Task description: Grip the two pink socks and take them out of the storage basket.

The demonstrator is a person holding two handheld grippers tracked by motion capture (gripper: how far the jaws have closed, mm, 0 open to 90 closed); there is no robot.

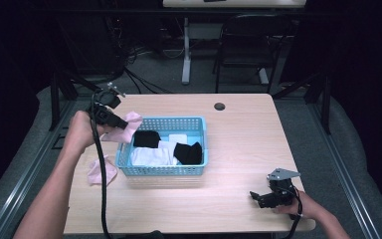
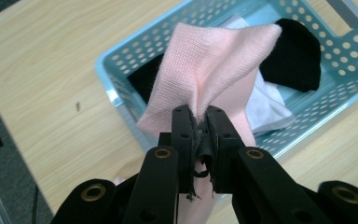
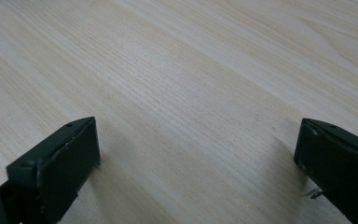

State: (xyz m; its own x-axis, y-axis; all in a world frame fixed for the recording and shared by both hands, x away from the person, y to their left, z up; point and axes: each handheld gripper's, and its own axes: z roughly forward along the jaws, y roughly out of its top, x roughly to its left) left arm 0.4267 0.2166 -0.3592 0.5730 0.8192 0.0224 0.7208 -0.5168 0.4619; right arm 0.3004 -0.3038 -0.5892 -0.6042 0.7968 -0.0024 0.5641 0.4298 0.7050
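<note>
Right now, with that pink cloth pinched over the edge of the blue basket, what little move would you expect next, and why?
Probably a short carry further over the basket, then letting go. The left gripper is shut on the pink cloth, which hangs above the basket's near corner, not yet inside with the black and white pieces. The right gripper rests open on the table.

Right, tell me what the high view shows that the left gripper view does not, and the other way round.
High view alone: a second pink cloth lying on the table left of the basket, the right gripper resting open near the table's front edge, and a chair beyond the table.

Left gripper view alone: the left gripper seen close, its jaws pinching a fold of the pink cloth, whose knit texture is plain.

Both: the blue basket holding black and white cloths, with the pink cloth held at its left end.
</note>
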